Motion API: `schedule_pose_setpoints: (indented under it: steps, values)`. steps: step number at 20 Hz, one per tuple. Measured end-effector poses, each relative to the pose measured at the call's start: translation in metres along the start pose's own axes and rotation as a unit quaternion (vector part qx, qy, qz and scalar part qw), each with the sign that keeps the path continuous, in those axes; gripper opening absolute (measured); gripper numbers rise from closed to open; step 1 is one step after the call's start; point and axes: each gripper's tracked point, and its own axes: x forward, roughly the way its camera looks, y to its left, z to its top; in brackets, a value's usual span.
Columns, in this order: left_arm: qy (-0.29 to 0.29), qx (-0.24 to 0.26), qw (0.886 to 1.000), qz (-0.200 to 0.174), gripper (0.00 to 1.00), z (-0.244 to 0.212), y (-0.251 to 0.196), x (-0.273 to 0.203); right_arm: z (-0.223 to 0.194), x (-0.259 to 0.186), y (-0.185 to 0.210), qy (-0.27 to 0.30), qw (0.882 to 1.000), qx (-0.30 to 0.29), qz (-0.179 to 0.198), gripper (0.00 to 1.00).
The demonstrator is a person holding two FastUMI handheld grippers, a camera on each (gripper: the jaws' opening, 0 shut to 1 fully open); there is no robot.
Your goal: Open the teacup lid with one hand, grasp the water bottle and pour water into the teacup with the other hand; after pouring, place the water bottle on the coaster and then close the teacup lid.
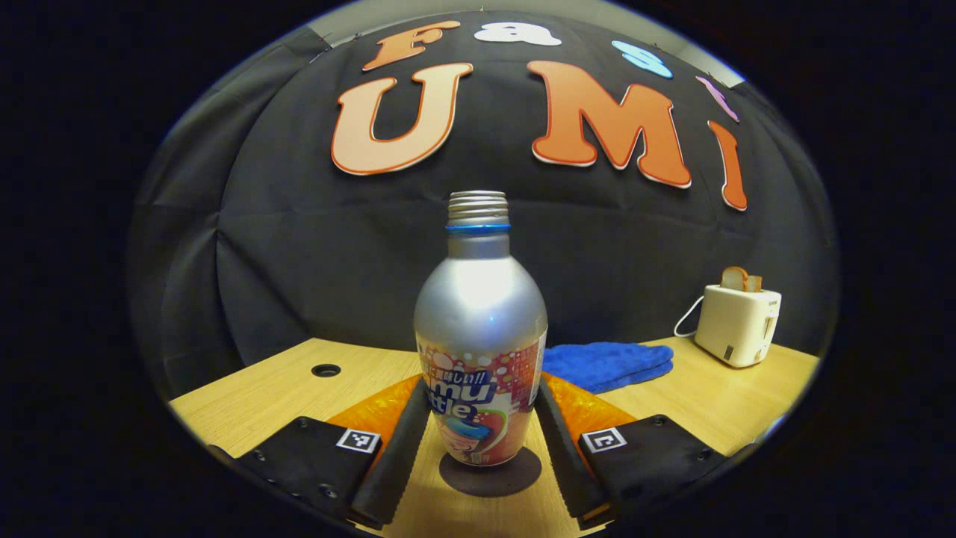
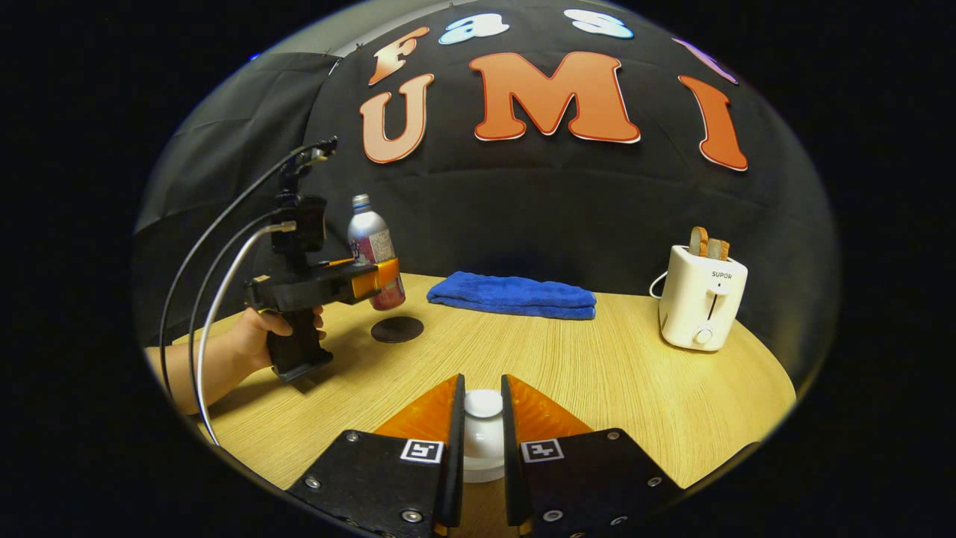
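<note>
A: What is counted on the surface (image 2: 612, 373)?

B: One water bottle (image 1: 480, 351), one round dark coaster (image 1: 491, 472), one white teacup lid (image 2: 483, 405), one folded blue towel (image 2: 515, 294), and one white toaster (image 2: 700, 308) with two slices of bread (image 2: 708, 244) standing in its slots. Two claws are seen, one for each hand.

A: Where is the bottle, and how is it held?

B: In the left gripper view the bottle is seen upright and uncapped between the fingers of the left claw (image 1: 482, 441), which are set narrow and lie along both of its sides. In the right gripper view the bottle (image 2: 371, 250) is seen raised above the coaster (image 2: 397, 329), toward the far left part of the surface, with the left claw (image 2: 377, 280) closed around its lower body and a hand (image 2: 258, 336) gripping the handle.

A: And the teacup?

B: The lid's knob is seen between the fingers of the right claw (image 2: 483, 418), which are drawn narrow and appear to press it from both sides, near the front edge. The cup below is mostly hidden by the claw.

A: What lies around?

B: The towel is laid at the back edge, in the middle. The toaster stands toward the back right corner, well apart from bottle and lid. Two cables (image 2: 216, 246) run from the left claw's handle.
</note>
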Motion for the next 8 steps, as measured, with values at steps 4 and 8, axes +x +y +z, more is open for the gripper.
schedule_pose_setpoints:
  steps: [4, 8]
  values:
    - [0.04, 0.013, 0.999, -0.007, 0.8, -0.031, -0.01, 0.019, 0.001, 0.001, 0.0, -0.002, 1.0, 0.004, 0.005, 0.23]
    - [0.055, 0.012, 0.998, -0.008, 0.81, -0.036, -0.011, 0.021, -0.004, 0.004, 0.0, 0.004, 1.0, 0.005, 0.006, 0.24]
